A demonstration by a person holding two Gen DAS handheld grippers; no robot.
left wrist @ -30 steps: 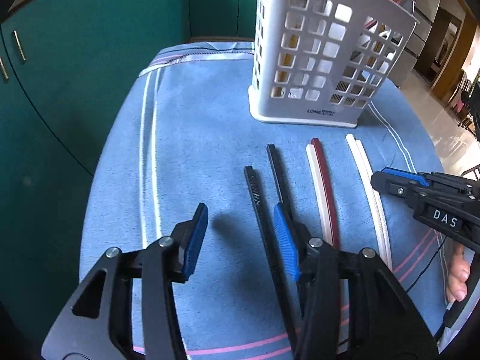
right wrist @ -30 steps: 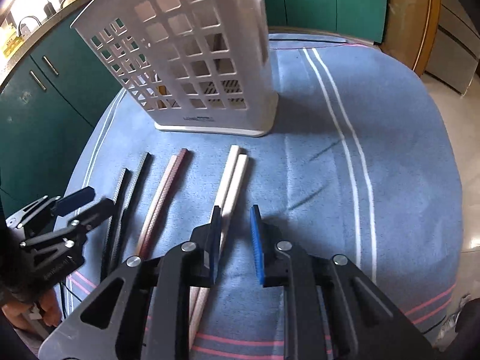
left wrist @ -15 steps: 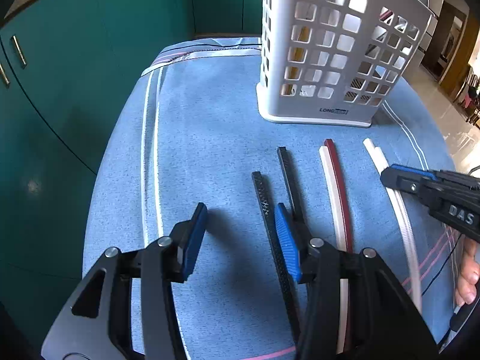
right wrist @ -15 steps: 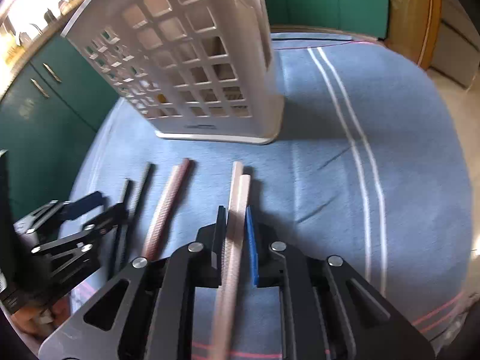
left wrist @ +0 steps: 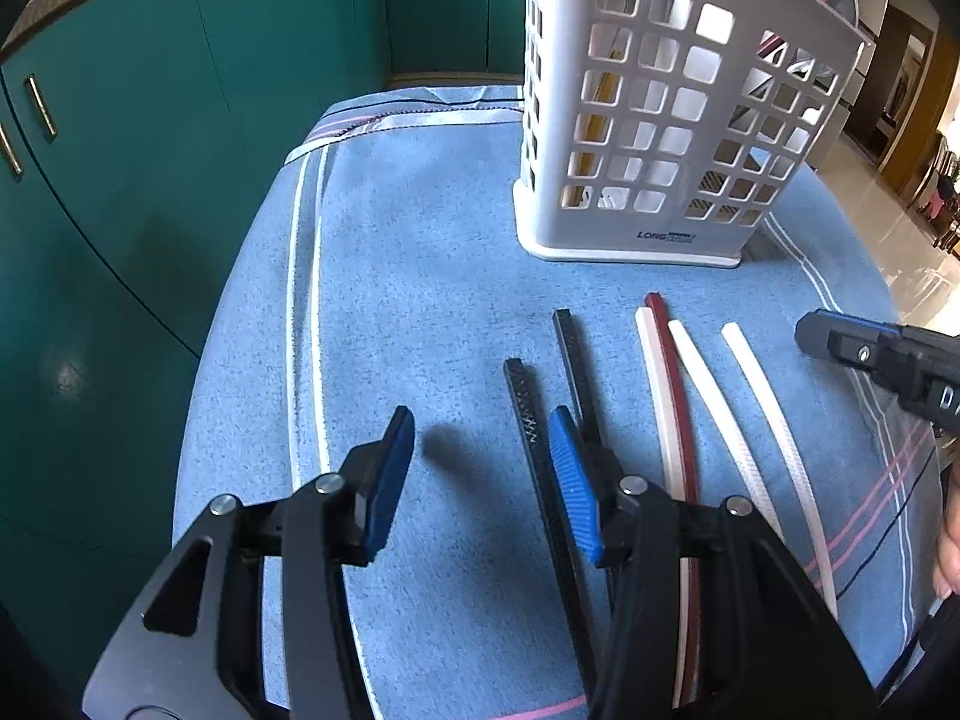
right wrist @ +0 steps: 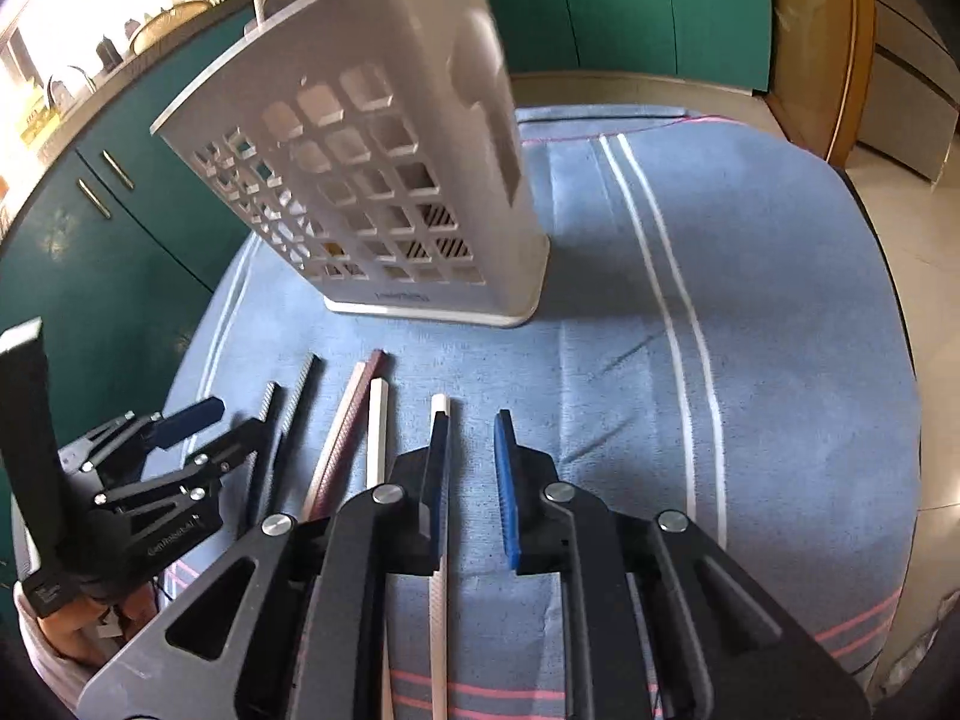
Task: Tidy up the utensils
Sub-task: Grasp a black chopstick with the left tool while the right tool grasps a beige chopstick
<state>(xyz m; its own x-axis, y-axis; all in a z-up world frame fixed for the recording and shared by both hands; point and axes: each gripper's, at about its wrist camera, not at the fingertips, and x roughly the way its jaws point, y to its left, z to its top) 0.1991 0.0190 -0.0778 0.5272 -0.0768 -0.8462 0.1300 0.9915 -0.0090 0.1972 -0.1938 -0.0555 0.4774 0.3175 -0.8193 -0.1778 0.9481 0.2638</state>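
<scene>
Several chopsticks lie side by side on the blue cloth: two black ones (left wrist: 528, 414), a red one (left wrist: 675, 360) beside a white one (left wrist: 651, 360), and two more white ones (left wrist: 762, 396), now spread apart. A white slotted utensil holder (left wrist: 678, 138) stands behind them. My left gripper (left wrist: 480, 450) is open, just above the cloth to the left of the black pair. My right gripper (right wrist: 471, 456) is open and empty, with its left finger over the rightmost white chopstick (right wrist: 438, 405). The holder shows in the right wrist view (right wrist: 384, 180) too.
The blue cloth (left wrist: 420, 276) with white and pink stripes covers a round table. Green cabinets (left wrist: 150, 120) stand behind and to the left. The left gripper (right wrist: 180, 450) shows at the left of the right wrist view.
My right gripper closed on a white chopstick, then opened and let go. The two white chopsticks now lie apart. The left gripper drifted slightly.
</scene>
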